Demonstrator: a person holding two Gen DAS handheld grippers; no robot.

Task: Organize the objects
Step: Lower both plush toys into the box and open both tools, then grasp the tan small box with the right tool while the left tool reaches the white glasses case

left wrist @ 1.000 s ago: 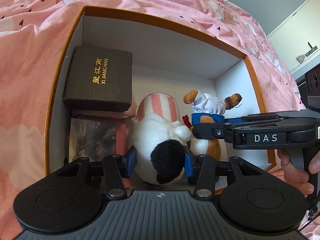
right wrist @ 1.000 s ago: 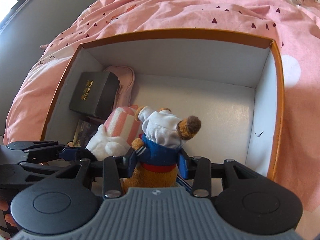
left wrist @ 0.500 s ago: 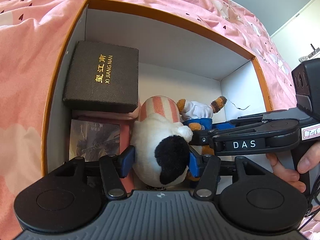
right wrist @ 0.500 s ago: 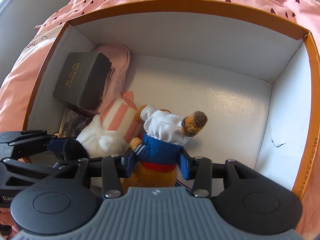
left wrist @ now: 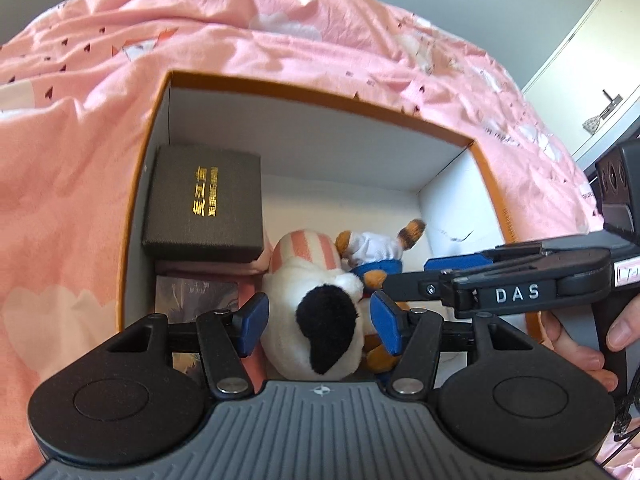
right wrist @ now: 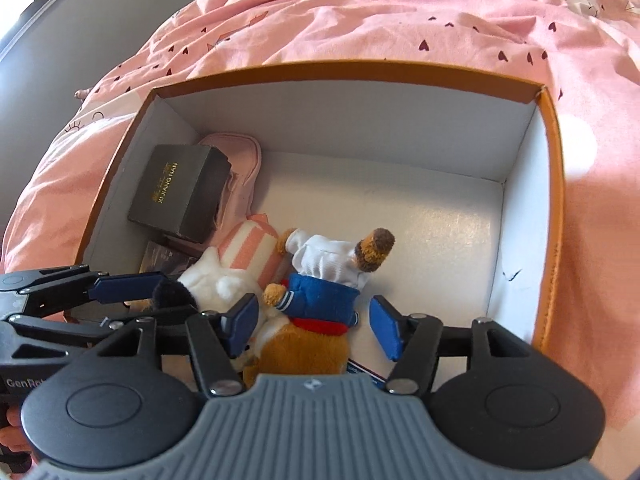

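Two plush toys sit side by side near the front wall of the orange box, which rests on a pink bedspread. Left gripper: fingers spread, blue pads flank the white plush with a gap on each side; no squeeze visible. Right gripper: also spread wide, pads stand off both sides of the bear plush in the blue jacket and white hat; right pad clearly apart from it, left pad near, contact unclear. So neither gripper grips anything, judged from the gaps.

Key relation: each toy lies straight ahead of its own gripper, between the fingers, just below the tips. White plush's long axis runs away from the left gripper, black patch nearest, striped pink end farthest, so the fingers straddle its short width. Bear lies head away from the right gripper, tilted a little right. The toys touch each other. Left gripper is nearer the white plush, right nearer the bear.

Elsewhere in the box: a dark gift box with gold lettering stacked on a pink pouch at far left, a dark booklet below it. Right half of the floor is bare white.

Judgement: both toys look placed; next move likely lifts the grippers straight back out. Risk: a pad snags fur and drags a toy.
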